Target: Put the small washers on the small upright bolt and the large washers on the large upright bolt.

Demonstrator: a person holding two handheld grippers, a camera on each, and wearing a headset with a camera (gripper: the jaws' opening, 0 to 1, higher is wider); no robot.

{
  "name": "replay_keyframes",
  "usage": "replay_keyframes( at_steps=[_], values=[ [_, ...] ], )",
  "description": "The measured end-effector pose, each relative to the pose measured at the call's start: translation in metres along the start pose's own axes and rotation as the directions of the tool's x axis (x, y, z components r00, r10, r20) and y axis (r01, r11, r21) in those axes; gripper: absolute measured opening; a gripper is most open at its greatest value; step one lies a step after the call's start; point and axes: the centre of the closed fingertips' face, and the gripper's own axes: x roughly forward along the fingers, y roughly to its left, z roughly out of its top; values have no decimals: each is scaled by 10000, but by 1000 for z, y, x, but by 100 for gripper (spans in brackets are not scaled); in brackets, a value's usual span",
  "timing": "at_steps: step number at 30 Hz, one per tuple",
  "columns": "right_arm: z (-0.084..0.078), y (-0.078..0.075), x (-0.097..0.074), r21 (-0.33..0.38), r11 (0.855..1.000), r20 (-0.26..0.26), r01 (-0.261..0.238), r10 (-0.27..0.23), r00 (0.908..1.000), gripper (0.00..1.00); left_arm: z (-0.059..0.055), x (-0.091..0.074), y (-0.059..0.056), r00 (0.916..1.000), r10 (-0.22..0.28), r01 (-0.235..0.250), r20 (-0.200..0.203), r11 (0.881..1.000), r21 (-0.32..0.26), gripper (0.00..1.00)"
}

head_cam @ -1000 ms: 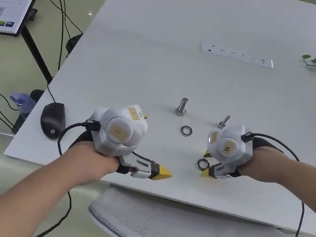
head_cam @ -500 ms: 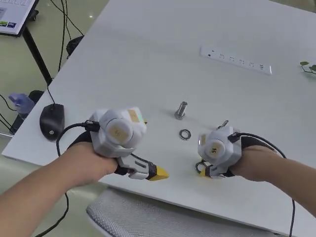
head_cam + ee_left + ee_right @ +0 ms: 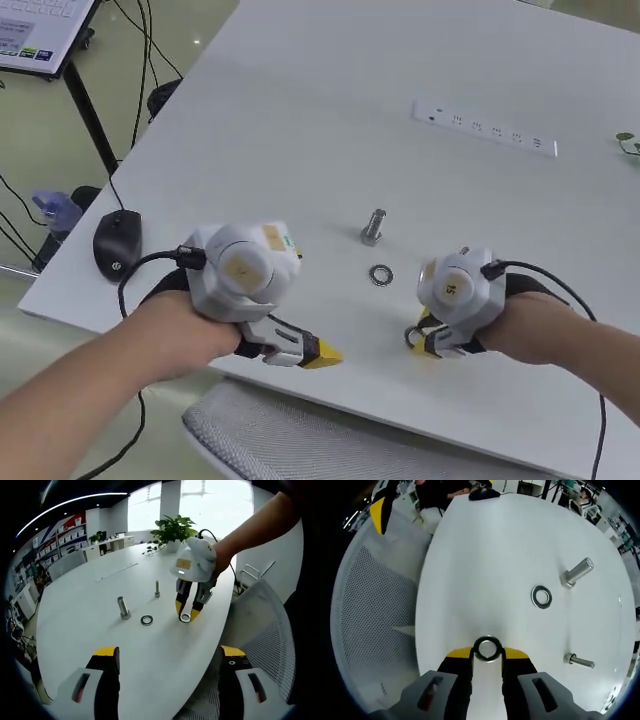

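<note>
Neither bolt carries a washer yet, so the whole job is left. Low centre in the right gripper view, the right gripper [image 3: 487, 655] is clamped on a steel washer [image 3: 487, 648], a plain shiny ring (large or small, I cannot tell). The left gripper [image 3: 169, 652] hangs with jaws wide apart. Up-frame lies a loose washer [image 3: 541, 596], beyond it the large bolt [image 3: 576, 573]. At lower right stands the small bolt [image 3: 579, 662].
</note>
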Motion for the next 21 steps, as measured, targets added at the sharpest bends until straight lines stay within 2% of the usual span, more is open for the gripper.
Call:
replay_keyframes(
  at_steps=[10, 12, 16, 21],
  values=[
    [5, -12, -22, 163, 9998, 79, 137, -138, 9999, 21, 1, 0, -1, 10000, 20, -20, 2, 10000, 6, 80],
    [5, -13, -26, 193, 9997, 84, 131, -133, 9999, 21, 3, 0, 0, 9999, 145, -145, 69, 9999, -77, 83],
    [7, -19, -37, 576, 9981, 178, 236, -246, 9995, 21, 8, -1, -1, 9995, 107, -101, 312, 9998, -194, 86],
    [9, -27, -51, 917, 9953, 372, 303, -338, 9987, 21, 8, -2, -2, 9995, 156, -152, 264, 9997, -165, 88]
  ],
)
